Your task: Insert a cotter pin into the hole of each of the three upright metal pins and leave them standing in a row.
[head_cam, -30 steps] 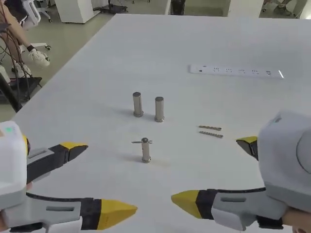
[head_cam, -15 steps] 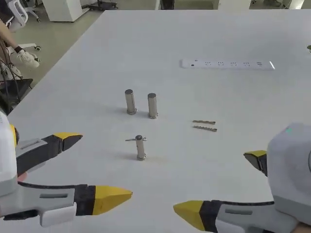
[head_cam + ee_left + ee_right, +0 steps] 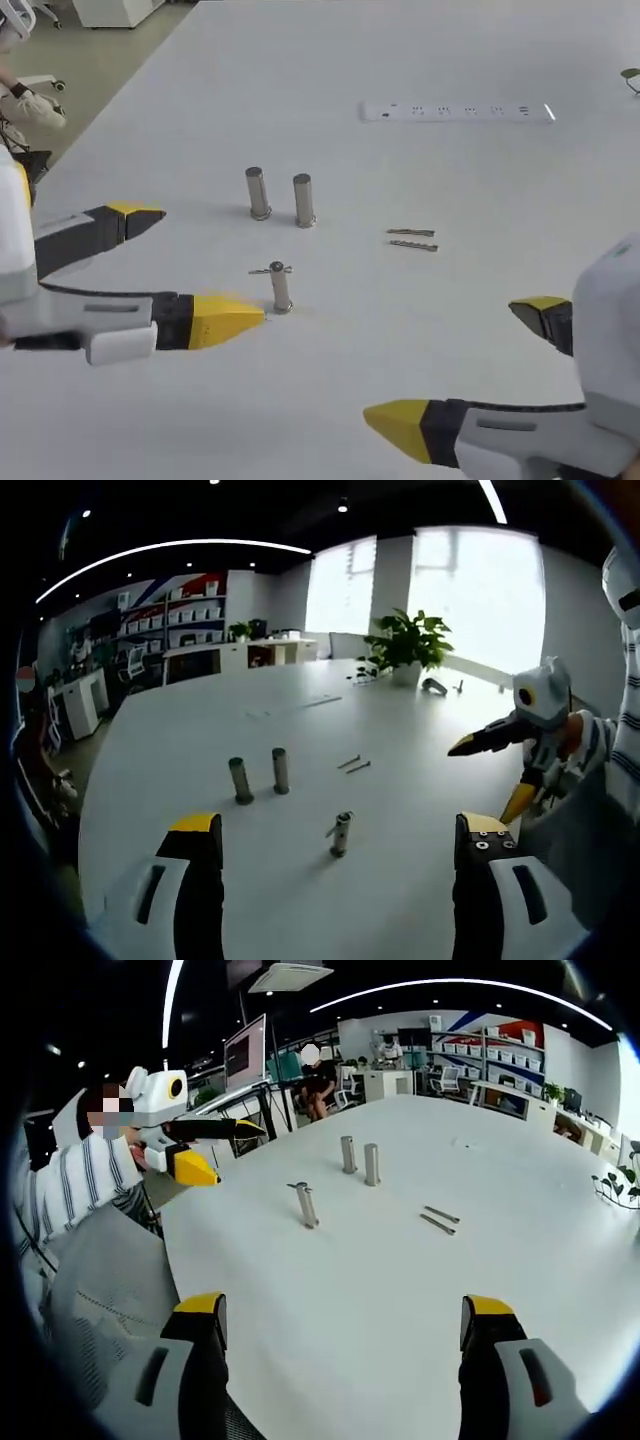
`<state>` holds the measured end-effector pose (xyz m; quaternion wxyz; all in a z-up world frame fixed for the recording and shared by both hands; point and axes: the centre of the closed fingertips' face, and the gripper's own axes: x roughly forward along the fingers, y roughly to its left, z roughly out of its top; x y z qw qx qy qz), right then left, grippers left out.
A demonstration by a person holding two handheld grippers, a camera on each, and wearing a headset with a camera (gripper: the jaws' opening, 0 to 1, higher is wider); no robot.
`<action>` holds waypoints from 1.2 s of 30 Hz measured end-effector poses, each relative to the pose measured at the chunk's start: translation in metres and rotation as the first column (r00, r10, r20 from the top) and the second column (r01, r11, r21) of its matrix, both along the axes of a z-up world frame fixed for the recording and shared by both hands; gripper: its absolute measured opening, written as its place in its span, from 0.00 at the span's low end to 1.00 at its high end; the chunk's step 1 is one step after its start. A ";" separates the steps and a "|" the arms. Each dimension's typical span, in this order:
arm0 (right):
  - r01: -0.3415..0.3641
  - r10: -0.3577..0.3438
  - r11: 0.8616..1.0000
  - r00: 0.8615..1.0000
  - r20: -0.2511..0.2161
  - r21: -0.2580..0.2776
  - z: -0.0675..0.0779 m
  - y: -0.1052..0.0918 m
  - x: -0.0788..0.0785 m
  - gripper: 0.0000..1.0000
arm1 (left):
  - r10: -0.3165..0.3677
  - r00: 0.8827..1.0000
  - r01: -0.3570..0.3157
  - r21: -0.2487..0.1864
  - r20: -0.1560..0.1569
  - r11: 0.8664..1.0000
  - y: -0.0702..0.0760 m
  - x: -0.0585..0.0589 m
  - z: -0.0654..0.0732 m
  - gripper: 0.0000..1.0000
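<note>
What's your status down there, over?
Left tool, right tool open, empty. Front pin cottered; back pins bare. Two cotter pins lying loose. Nothing in the way.

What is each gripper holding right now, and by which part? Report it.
Nothing is held. The left gripper and right gripper are both open above the table, and the two loose cotter pins lie apart from both.

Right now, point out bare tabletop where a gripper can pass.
Widest bare table lies between the power strip and the loose cotter pins; more between those and the right gripper. Crowded: the two bare pins standing close, and the pinned one beside the left gripper.
</note>
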<state>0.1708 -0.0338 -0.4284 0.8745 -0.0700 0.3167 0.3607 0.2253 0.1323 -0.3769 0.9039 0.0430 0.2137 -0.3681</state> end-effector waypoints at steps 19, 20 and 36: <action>0.027 -0.027 1.000 1.000 -0.014 0.012 0.001 -0.007 -0.001 0.94 | 0.019 0.999 -0.020 0.054 0.029 0.998 0.005 0.066 0.006 0.85; 0.029 -0.029 0.999 0.999 -0.016 0.013 0.001 -0.007 -0.001 0.94 | 0.020 0.999 -0.021 0.053 0.027 0.998 0.005 0.068 0.004 0.84; 0.023 -0.023 1.000 1.000 -0.020 0.000 -0.002 -0.008 0.000 0.93 | 0.144 0.988 -0.138 0.093 -0.060 0.986 0.012 0.101 -0.035 0.75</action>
